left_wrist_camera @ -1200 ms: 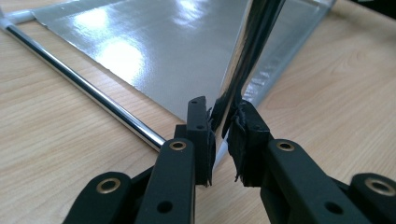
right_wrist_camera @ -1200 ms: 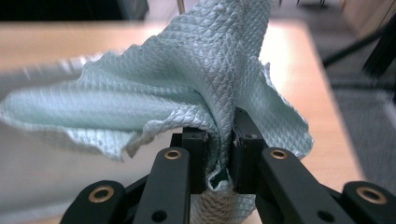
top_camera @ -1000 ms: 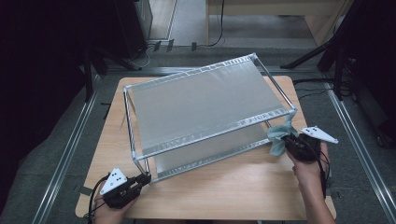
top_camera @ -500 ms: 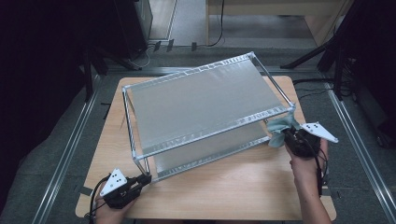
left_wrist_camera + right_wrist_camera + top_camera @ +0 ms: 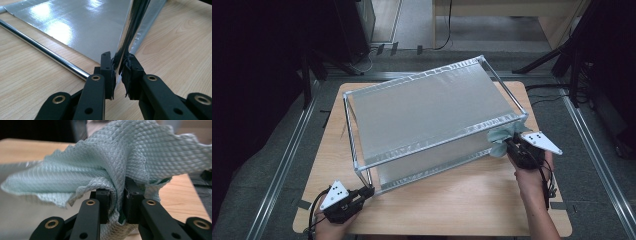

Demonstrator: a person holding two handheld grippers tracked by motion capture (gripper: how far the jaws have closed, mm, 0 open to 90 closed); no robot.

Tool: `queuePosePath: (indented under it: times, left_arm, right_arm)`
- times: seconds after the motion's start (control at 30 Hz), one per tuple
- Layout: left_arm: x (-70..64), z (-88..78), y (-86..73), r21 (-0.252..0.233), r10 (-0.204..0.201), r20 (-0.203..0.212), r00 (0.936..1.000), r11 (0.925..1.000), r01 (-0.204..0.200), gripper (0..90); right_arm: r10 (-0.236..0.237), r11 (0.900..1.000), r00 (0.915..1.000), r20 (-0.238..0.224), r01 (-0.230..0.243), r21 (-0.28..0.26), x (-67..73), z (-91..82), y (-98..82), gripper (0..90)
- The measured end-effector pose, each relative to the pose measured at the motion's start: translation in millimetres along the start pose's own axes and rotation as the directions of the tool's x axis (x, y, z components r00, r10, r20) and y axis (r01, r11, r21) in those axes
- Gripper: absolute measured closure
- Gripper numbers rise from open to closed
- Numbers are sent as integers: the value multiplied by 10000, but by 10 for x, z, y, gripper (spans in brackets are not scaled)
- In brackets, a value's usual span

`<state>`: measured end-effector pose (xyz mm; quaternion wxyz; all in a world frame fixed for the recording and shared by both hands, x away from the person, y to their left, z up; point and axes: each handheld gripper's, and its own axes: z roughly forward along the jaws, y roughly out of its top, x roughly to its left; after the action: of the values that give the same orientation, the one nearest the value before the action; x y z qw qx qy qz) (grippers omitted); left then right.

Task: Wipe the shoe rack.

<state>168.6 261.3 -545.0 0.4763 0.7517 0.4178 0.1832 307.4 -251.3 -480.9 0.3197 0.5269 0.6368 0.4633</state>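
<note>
our left gripper (image 5: 117, 72) clamps the shiny chrome corner post (image 5: 130, 32) of the silver-fabric rack (image 5: 427, 110). our right gripper (image 5: 117, 200) pinches a crumpled, waffle-textured pale-green cloth (image 5: 120, 157), its jaws having just eased a little wider.

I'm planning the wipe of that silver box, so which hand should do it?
Right. The right tool already grips the cloth against the box; the left tool clamps the frame leg, steadying it.

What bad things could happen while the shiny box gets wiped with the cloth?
1. The left gripper pinches only a thin chrome post at the near corner of the silver box; the post might slip out, and the box could slide on the wooden table.
2. The right gripper clamps a bunched pale green cloth at the box's right corner; the loose folds may snag on the frame.
</note>
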Motion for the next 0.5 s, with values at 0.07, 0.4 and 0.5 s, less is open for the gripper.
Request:
queuePosePath:
  times: [0.07, 0.4, 0.5]
  left_arm:
    - [-7, 0, 1, 8, 7, -56, 10000, 10000, -7, 798]
    - [-5, 0, 2, 27, 41, -43, 10000, 10000, -40, 799]
    - [-5, 1, -2, 3, 35, -58, 10000, 10000, -35, 799]
  right_arm:
    - [186, 9996, 9997, 169, -190, 218, -29, 26, -38, 779]
    - [359, 9917, 9985, 412, -407, 1221, -54, 168, -199, 772]
    - [-164, 9994, 9993, 349, 154, 302, -17, 64, -29, 771]
